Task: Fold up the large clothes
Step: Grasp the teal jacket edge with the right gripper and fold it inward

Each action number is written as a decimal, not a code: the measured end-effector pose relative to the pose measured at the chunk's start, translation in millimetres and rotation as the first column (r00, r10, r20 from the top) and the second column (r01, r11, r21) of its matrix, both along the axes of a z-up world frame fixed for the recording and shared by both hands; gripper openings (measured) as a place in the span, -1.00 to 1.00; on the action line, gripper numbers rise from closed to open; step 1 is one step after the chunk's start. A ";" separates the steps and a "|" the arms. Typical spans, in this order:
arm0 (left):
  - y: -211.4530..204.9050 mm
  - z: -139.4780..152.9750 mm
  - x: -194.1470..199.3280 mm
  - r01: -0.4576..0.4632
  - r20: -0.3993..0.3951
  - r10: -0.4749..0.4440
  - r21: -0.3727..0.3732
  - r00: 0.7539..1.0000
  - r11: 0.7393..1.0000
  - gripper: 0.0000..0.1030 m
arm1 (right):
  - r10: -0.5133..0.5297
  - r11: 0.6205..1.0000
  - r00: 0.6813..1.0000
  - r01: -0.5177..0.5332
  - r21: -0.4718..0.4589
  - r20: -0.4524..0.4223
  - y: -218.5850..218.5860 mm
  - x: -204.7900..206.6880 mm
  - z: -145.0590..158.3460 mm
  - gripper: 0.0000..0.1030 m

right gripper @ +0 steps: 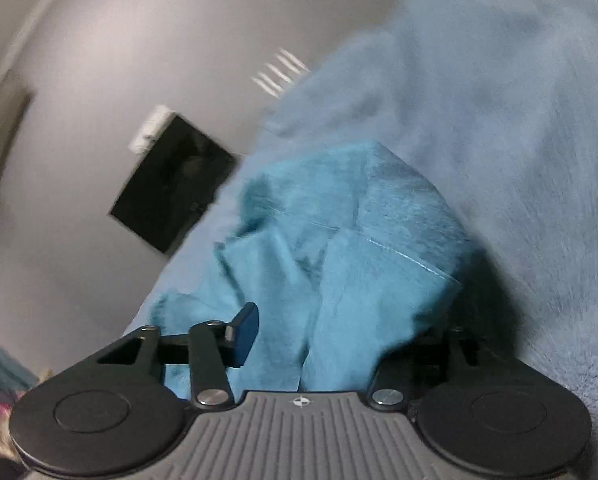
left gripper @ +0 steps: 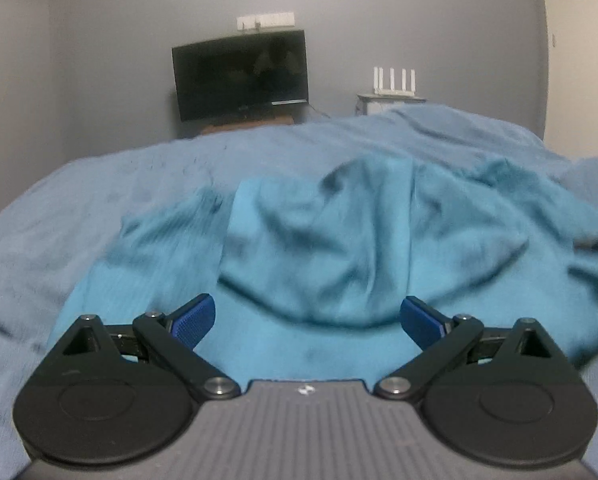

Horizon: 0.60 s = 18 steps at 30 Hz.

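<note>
The teal garment (left gripper: 331,248) lies crumpled on the blue-blanketed bed (left gripper: 99,184), just ahead of the left gripper (left gripper: 307,320), whose jaws stand released above it. The right gripper (right gripper: 323,332), rolled sideways at the garment's right side, has a fold bunched between its jaws; whether they clench it I cannot tell.

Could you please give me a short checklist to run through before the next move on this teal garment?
1. Left tool open and free of cloth: ok.
2. Right tool has cloth between its fingers: ok; firm pinch: cannot tell, far finger hidden.
3. Teal garment lying flat: not ok, bunched and creased.
4. Garment fully on the blue blanket: cannot tell, its right edge runs out of view.
5. Views sharp enough to pick an edge: not ok, blurred.
</note>
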<state>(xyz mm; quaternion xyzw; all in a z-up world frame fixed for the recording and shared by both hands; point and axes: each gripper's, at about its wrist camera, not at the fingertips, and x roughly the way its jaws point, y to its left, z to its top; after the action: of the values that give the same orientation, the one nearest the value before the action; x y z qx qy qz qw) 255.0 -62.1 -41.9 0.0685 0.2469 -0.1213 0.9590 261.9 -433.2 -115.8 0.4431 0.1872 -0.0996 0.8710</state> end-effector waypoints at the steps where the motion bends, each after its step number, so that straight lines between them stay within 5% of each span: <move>1: -9.6 2.3 8.6 -0.011 0.012 0.011 -0.004 1.000 1.000 0.93 | -0.014 0.998 1.000 0.015 0.056 -0.016 -7.9 1.1 -10.5 -0.05; 3: -26.0 2.6 23.1 -0.029 0.030 0.029 0.005 0.999 1.000 0.93 | -0.028 0.995 1.000 0.029 0.094 -0.014 -14.2 1.0 -17.8 -0.34; 6: -49.8 -9.0 40.8 -0.045 0.018 0.044 0.055 0.999 0.997 0.93 | -0.001 1.000 1.000 0.000 0.025 0.019 -8.7 1.6 -6.0 -0.74; 10: -77.3 -50.5 35.6 -0.002 -0.018 0.005 0.184 1.000 0.983 0.90 | 0.049 0.993 0.995 -0.040 -0.107 0.083 4.8 1.0 18.9 -0.81; 13: -81.2 -79.9 28.3 0.000 -0.035 0.008 0.209 0.999 0.978 0.87 | 0.106 0.975 0.988 -0.081 -0.205 0.116 16.7 -6.3 43.5 -0.81; 18: -85.2 -90.5 29.8 0.000 -0.025 0.005 0.215 1.000 0.977 0.87 | 0.244 0.863 0.958 -0.144 -0.485 0.149 60.5 -18.7 76.8 -0.82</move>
<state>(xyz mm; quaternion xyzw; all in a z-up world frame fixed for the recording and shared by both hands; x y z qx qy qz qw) 284.8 -147.2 -132.4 0.1699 0.2707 -0.0937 0.9429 243.2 -372.7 -39.0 0.2058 0.1104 -0.0071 0.9723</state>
